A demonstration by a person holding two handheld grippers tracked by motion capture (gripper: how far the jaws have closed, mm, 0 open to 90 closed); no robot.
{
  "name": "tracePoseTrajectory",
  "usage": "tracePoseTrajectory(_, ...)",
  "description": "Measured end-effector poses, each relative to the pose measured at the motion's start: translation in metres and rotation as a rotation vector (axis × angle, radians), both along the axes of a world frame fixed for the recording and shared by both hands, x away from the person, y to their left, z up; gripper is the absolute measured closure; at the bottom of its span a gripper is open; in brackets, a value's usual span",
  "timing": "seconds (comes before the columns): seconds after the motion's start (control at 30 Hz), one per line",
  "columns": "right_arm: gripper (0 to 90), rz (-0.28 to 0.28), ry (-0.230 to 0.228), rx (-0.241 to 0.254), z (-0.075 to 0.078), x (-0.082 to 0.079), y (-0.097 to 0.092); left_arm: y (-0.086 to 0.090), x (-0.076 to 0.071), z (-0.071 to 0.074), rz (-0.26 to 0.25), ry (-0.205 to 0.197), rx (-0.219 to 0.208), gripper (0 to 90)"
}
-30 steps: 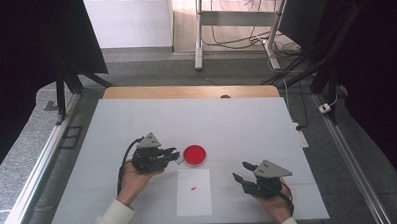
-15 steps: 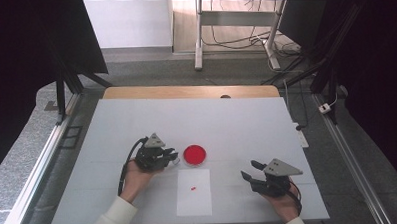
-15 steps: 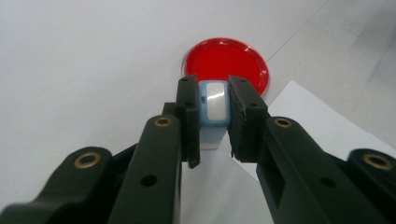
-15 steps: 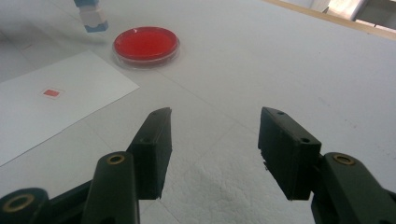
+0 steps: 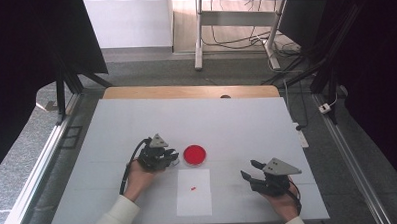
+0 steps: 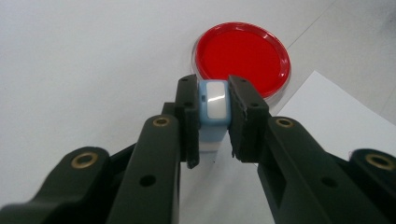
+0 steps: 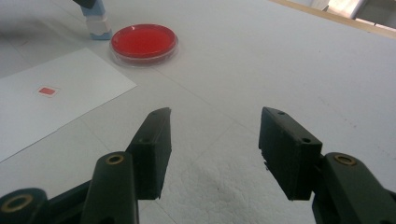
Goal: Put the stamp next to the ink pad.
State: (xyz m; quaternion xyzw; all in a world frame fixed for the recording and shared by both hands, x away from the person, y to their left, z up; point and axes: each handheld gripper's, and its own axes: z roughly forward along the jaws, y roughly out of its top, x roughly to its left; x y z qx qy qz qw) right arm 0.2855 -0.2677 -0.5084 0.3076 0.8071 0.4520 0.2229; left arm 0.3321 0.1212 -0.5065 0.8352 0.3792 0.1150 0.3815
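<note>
left gripper [image 6: 214, 112] pinches a blue-white block [image 6: 214, 105], its base hidden; right gripper [image 7: 215, 140] spread, empty.

Glossy red dish [image 6: 242, 57]; matt paper sheet [image 5: 194, 196] — smooth.

The round clear-rimmed dish [image 6: 242, 57] is bright red inside. The small block [image 6: 214, 105] between the black gripper [image 6: 214, 122] pads is light blue with a pale, perhaps white, face. The paper sheet [image 5: 194, 192] is white, bearing a tiny red square [image 7: 46, 91]; the worktop [image 5: 237, 120] is plain white.
</note>
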Motion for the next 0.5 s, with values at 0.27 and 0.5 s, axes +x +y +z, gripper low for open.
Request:
tracePoseTrajectory(0.27,43.3,0.0,0.0,-0.001,0.0,0.0,0.0,0.001,-0.002,0.004,0.02,-0.03,-0.045,52.7)
tracePoseTrajectory(0.5,43.0,-0.001,0.005,-0.005,-0.001,0.002,-0.002,0.01,-0.013,0.012,0.023,-0.074,-0.088,39.6)
